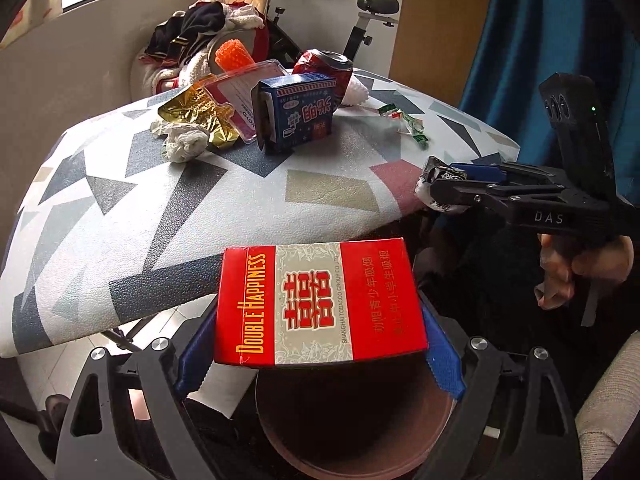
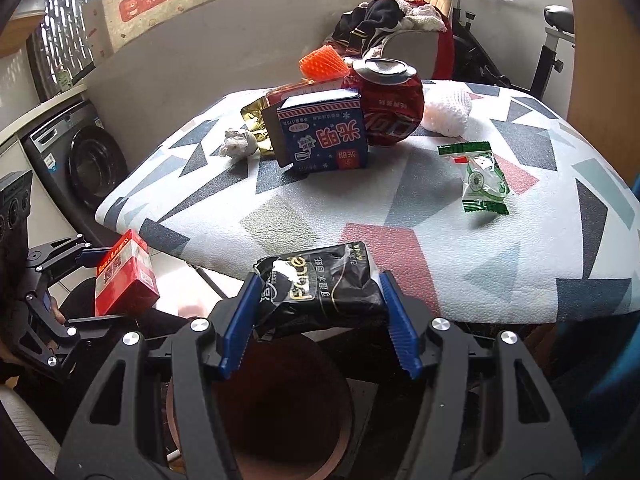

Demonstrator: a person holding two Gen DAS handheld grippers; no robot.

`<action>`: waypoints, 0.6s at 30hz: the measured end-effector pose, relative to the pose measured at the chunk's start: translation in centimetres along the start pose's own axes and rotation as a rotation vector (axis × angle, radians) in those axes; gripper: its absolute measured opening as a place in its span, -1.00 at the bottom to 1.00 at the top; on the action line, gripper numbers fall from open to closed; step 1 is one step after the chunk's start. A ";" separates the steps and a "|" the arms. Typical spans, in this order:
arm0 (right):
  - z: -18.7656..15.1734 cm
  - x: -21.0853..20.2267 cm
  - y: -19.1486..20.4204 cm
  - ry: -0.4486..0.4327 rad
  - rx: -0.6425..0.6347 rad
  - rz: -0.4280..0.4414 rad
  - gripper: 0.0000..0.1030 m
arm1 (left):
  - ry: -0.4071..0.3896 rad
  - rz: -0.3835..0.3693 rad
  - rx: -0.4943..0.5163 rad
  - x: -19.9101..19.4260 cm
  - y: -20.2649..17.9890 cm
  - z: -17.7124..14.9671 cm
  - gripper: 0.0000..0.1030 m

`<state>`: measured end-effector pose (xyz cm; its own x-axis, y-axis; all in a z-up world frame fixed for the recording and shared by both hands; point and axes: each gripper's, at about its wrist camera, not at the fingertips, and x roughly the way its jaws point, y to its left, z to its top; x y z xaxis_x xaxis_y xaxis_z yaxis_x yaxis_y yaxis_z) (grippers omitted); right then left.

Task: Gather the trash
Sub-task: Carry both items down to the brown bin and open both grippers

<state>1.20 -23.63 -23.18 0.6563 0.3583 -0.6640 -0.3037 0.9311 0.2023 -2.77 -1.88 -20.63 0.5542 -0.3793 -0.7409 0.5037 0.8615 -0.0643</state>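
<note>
My left gripper (image 1: 320, 344) is shut on a red Double Happiness cigarette box (image 1: 320, 304), held off the table's near edge above a round brown bin (image 1: 352, 432). It also shows in the right wrist view (image 2: 124, 276). My right gripper (image 2: 318, 312) is shut on a black tissue packet (image 2: 320, 284) above the same bin (image 2: 280, 412); the left wrist view shows the packet (image 1: 436, 188) at its tips. On the patterned table (image 2: 480, 248) lie a blue carton (image 2: 324, 136), a crushed red can (image 2: 394, 108), a green wrapper (image 2: 480, 176), gold foil (image 1: 196, 116) and a crumpled tissue (image 2: 236, 144).
An orange mesh piece (image 2: 322, 64) and white foam netting (image 2: 448, 112) lie at the table's far side. Behind stand a chair piled with clothes (image 2: 392, 16) and an exercise bike (image 2: 552, 40). A washing machine (image 2: 80, 160) stands at the left. A blue curtain (image 1: 520, 40) hangs at the right.
</note>
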 end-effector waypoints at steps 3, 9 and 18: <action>0.0 0.0 0.0 -0.001 -0.003 0.004 0.18 | 0.006 -0.003 0.022 0.2 -0.4 0.0 0.68; -0.2 0.1 0.5 0.006 -0.020 0.007 0.18 | 0.018 -0.011 0.030 0.5 -0.6 -0.1 0.73; -0.6 1.0 1.6 0.044 -0.064 0.026 0.18 | -0.040 0.033 0.005 -0.6 -0.2 -0.1 0.86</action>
<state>0.93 -21.86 -23.93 0.6170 0.3773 -0.6906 -0.3645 0.9148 0.1741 -3.27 -1.80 -20.17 0.5966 -0.3642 -0.7151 0.4880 0.8721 -0.0370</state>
